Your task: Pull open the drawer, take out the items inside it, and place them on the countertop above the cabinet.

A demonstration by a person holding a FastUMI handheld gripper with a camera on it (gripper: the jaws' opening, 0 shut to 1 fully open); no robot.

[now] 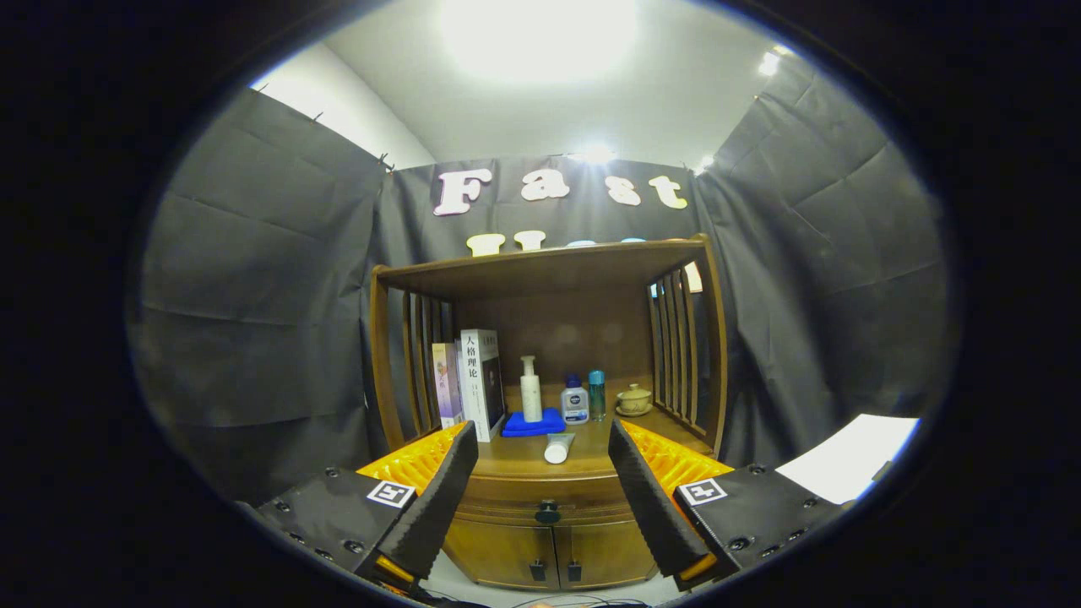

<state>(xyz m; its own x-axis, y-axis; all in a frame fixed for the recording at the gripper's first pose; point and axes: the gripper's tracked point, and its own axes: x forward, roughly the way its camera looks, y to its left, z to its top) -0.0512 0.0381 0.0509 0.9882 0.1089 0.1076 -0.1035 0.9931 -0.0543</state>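
From the gripper view, the gripper [543,473] hangs wide open, holding nothing, well back from the wooden cabinet [545,540]. The drawer [540,498] looks closed, its dark knob [547,512] between the fingers and beyond them. On the surface [591,447] above stand books [473,384], a pump bottle [530,390] on a blue cloth [534,425], and a tube [557,448] lying near the front edge. The knob is small — an off-centre approach could slip past it, and the tube could roll when items are set down.
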